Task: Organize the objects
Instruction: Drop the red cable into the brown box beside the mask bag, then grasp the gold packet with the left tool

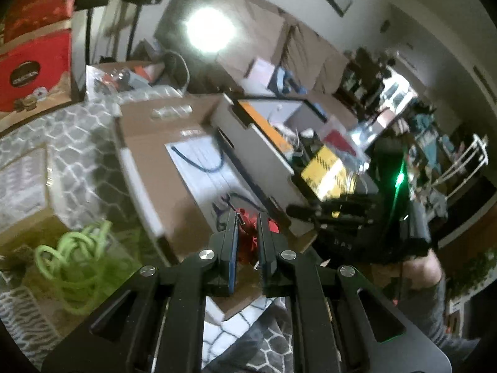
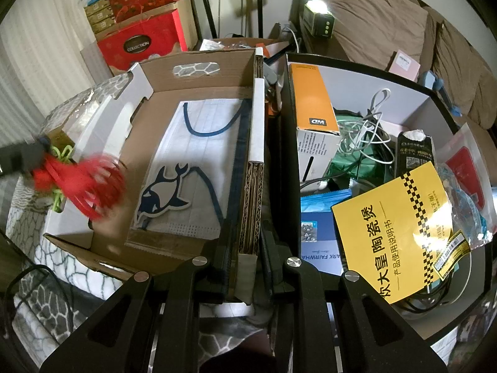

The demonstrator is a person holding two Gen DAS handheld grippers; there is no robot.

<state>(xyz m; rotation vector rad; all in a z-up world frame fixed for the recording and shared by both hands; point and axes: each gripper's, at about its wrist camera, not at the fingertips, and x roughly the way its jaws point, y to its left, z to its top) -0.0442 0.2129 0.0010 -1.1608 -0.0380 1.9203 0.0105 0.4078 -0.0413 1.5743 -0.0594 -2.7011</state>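
Left claw (image 1: 248, 227) clamped on a red bundle (image 2: 84, 183) — blurred, looks like cord or ribbon — held over the left edge of the cardboard box (image 2: 198, 84). Right claw (image 2: 248, 267) pinched shut on that box's corrugated right wall. White bag with whale print (image 2: 186, 168) lies inside the box; cluttered black-rimmed bin (image 2: 366, 65) just beside it.

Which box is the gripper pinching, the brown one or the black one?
The brown cardboard box. The right gripper clamps its thick side wall; the black box full of cables sits beside it, untouched.
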